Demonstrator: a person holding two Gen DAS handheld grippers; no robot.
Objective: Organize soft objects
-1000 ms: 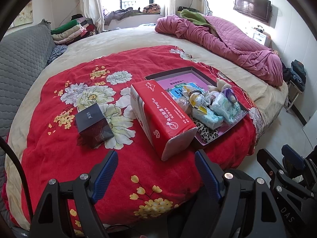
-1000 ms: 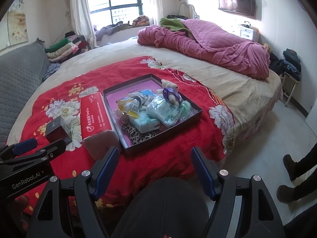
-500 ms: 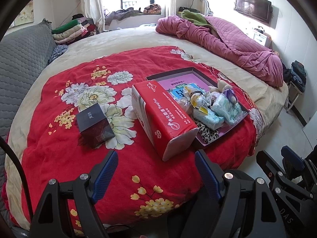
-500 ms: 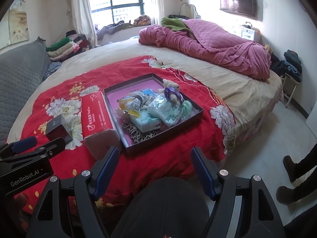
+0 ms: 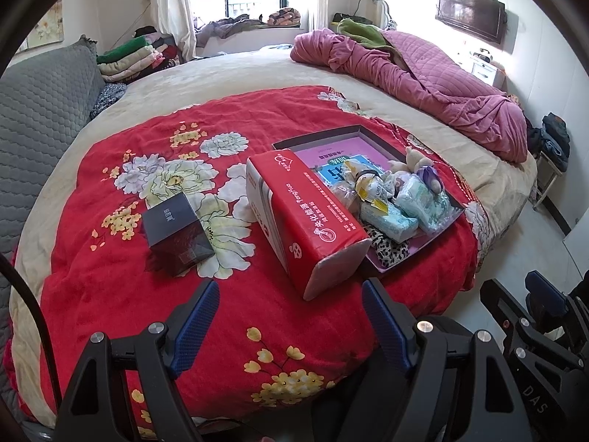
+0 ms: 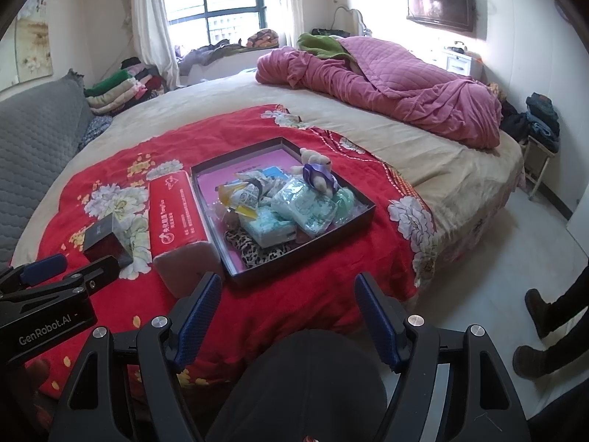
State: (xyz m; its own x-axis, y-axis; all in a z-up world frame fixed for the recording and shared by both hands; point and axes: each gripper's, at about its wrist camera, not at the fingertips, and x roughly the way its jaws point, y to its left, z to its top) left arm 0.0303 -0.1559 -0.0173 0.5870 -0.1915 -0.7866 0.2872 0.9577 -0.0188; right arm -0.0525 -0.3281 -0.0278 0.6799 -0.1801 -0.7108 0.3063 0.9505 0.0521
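Hardly anything has shifted since a second ago: both views have crept a little nearer the bed, and the things on it lie as they did. Both my left gripper (image 5: pixel 291 316) and my right gripper (image 6: pixel 289 311) are spread wide with nothing between the fingers, held short of the red floral blanket (image 5: pixel 110 294). The soft objects sit heaped in the dark tray (image 6: pixel 362 204): tissue packs (image 6: pixel 305 206), a small teddy bear (image 6: pixel 316 171), a leopard-print cloth (image 6: pixel 254 250) and snack-like wrappers. A big red tissue pack (image 5: pixel 305 213) lies just beside the tray's left wall, touching it as far as I can tell, and a dark box (image 5: pixel 175 232) stands apart further left.

Whether this heap is sorted or waiting to be sorted, I cannot say. The risk I judge: the pile is loose and slippery, so pinching one pack could drag its neighbours over the low rim, and the blanket gives underneath, so the tray could tip.
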